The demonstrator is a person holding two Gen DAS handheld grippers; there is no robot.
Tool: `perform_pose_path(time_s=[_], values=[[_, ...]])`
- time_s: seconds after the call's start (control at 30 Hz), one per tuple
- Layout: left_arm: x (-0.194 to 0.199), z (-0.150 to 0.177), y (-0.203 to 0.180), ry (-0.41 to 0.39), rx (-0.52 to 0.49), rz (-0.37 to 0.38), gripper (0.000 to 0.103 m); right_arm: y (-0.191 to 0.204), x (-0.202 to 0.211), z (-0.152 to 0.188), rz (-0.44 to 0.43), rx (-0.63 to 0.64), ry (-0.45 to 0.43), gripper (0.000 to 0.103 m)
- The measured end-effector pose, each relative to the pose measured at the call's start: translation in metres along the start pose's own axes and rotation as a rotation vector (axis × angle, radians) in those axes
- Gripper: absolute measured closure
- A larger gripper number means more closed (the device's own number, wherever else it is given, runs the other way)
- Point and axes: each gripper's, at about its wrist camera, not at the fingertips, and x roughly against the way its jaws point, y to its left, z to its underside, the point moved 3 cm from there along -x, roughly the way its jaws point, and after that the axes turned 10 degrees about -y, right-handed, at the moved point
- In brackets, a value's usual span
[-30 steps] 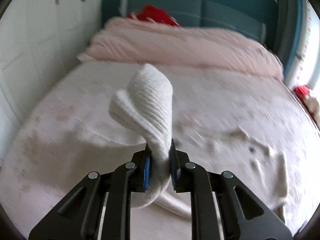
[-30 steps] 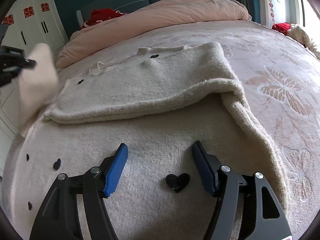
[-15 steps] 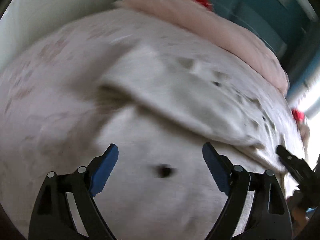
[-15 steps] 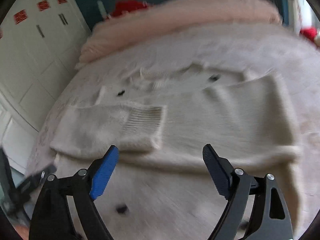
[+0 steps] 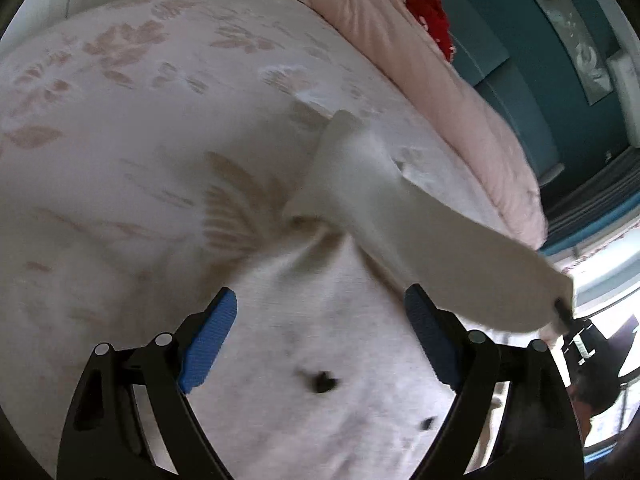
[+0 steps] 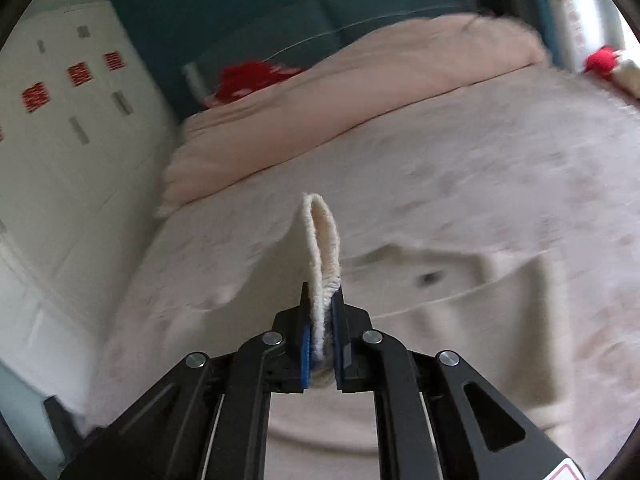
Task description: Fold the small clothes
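A small cream knitted sweater [image 5: 320, 320] with black heart spots lies on the bed. My left gripper [image 5: 320, 336] is open and empty, low over the sweater's body. My right gripper [image 6: 323, 320] is shut on the sweater's sleeve cuff [image 6: 322, 248], which stands up as a loop between the pads. In the left wrist view the sleeve [image 5: 400, 208] stretches up and right to the right gripper [image 5: 562, 314] at the frame's right edge. The sweater's body [image 6: 420, 320] lies beneath and right of the right gripper.
The bed has a pale pink flowered cover [image 5: 120, 120]. A pink duvet [image 6: 360, 100] is bunched at the head, with a red item [image 6: 248, 76] behind it. White cupboards [image 6: 60, 140] stand to the left. A red and cream toy [image 6: 608, 64] lies at the bed's far right.
My left gripper let go of one sleeve and opened over the sweater. My right gripper, open before, has shut on a sleeve cuff and lifted it.
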Motion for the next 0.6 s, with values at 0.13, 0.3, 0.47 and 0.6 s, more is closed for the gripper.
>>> perform_pose_path(time_s=[0.13,0.3,0.47,0.6], values=[[-0.031,0.013,-0.028,0.049,-0.002,0.020,0.019,-0.076,-0.038,0.036,0.131,-0.043,0.169,0.095],[-0.070,0.018,-0.042,0.081,0.059,-0.023,0.021,-0.089,-0.042,0.041,0.097,-0.051,0.171,0.095],[-0.085,-0.001,-0.040,0.022,0.079,-0.112,0.070,-0.096,-0.027,0.038,0.037,-0.108,0.116,0.095],[-0.092,-0.004,-0.033,0.012,0.004,-0.158,0.083,-0.110,-0.034,0.060,0.085,-0.094,0.177,0.094]])
